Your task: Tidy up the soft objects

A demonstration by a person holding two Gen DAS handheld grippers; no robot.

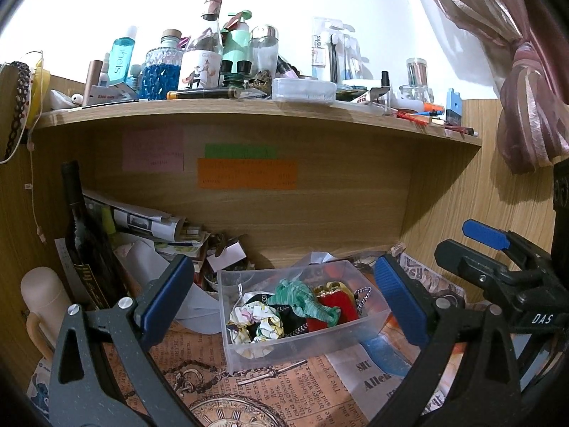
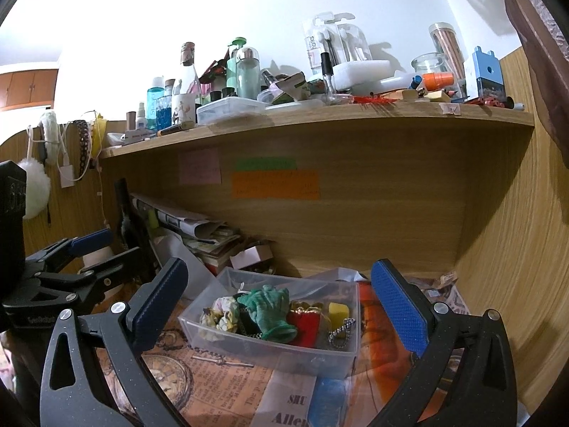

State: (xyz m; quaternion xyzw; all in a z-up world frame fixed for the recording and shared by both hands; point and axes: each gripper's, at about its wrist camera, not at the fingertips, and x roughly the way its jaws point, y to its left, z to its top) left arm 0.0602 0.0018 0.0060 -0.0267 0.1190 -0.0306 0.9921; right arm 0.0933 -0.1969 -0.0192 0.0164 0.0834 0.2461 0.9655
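A clear plastic box (image 1: 249,347) (image 2: 270,354) sits on the newspaper-covered desk under the shelf. It holds a green scrunchie (image 1: 302,300) (image 2: 272,311), a floral scrunchie (image 1: 259,320) (image 2: 222,315), a red soft pouch (image 1: 334,307) (image 2: 306,325), a yellow sponge (image 2: 338,311) and a bead chain (image 2: 341,331). My left gripper (image 1: 281,306) is open and empty, jaws wide on either side of the box. My right gripper (image 2: 281,306) is open and empty in front of the box; it also shows in the left wrist view (image 1: 505,259).
A blue soft item (image 1: 386,354) (image 2: 329,404) lies on the newspaper in front of the box. A dark bottle (image 1: 85,242), papers (image 1: 149,224) and a beige flask (image 1: 42,302) crowd the left. The shelf (image 1: 249,110) above is packed with bottles. A curtain (image 1: 526,99) hangs right.
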